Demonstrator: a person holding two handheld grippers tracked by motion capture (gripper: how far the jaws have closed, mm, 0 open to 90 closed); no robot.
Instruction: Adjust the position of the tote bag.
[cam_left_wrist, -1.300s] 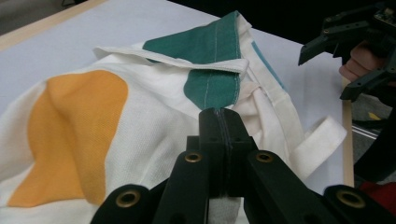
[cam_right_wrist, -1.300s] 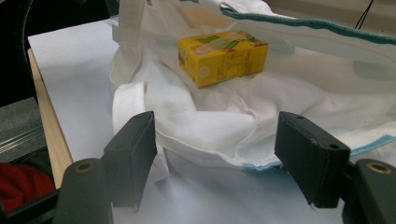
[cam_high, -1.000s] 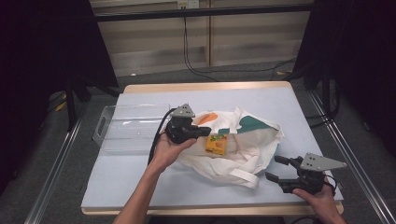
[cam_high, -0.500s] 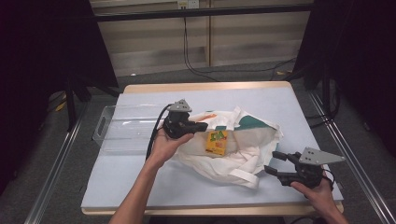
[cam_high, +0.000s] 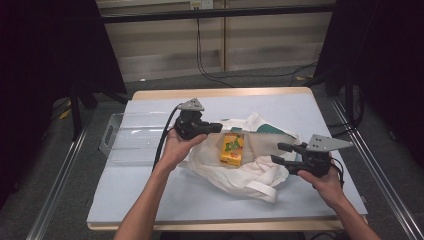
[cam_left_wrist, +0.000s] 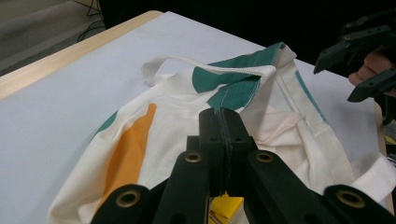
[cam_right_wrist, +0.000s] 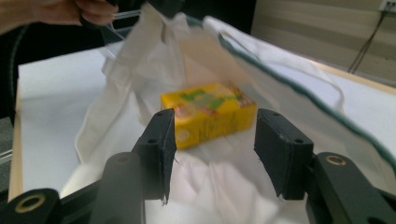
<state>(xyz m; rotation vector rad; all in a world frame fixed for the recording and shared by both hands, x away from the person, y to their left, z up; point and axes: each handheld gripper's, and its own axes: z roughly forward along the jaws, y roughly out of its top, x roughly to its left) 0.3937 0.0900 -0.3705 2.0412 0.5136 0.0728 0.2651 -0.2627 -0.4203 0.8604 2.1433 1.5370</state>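
Left gripper (cam_high: 212, 127): jaws together, clamped on the green-trimmed edge of the cloth bag (cam_high: 250, 165), holding that edge raised; right gripper (cam_high: 282, 152): jaws apart, holding nothing, positioned at the bag's right side and aimed at the yellow carton (cam_high: 232, 149); the carton lies on the bag's white fabric, between both grippers; a clear plastic tray (cam_high: 125, 137) sits left of the bag on the table (cam_high: 150, 200).

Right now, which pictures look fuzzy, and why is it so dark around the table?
In the right gripper view the yellow box and the cloth bag look soft and smeared, while the right tool stays sharper. In the left gripper view the left tool and the bag's stitching are crisp. In the high view the table is lit but black curtains darken both sides.
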